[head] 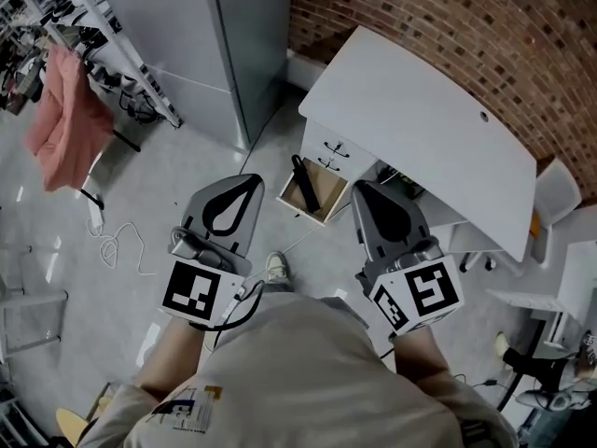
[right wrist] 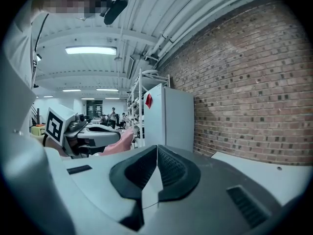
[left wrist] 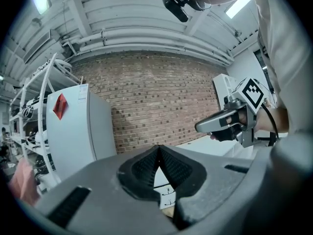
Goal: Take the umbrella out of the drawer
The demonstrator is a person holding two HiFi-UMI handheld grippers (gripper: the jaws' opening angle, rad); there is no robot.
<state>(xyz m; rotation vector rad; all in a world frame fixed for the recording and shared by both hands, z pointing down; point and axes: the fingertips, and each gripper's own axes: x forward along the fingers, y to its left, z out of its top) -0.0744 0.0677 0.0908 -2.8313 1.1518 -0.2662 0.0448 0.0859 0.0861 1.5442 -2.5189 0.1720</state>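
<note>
l claw [head: 249, 181] is shut, pads pressed tip to tip w/ nothing between; its own view shows the same. r claw [head: 358, 189] is shut & empty too, pads meeting along one line. the person holds both out in front of the body, side by side, pointing roughly level toward the white tabletop [head: 410, 110] that stands against the brick wall [head: 448, 17]. under the tabletop's left end the bottom drawer [head: 326, 187] is pulled out, its wood inside showing. the black umbrella [head: 301, 177] lies in it along the left side, one end at the back near the drawer fronts above. in head view the drawer shows between the two claw tips, but lower & farther off; neither claw touches drawer or umbrella. each claw view catches the other claw off to the side, also shut. left of the tabletop is a tall grey cabinet [head: 187, 35]; farther left a pink cloth [head: 61, 119] hangs on a rack [head: 112, 40]. a white cable [head: 117, 245] curls on the floor [head: 56, 241]. one shoe [head: 275, 267] shows between the claws, just short of the drawer.
</note>
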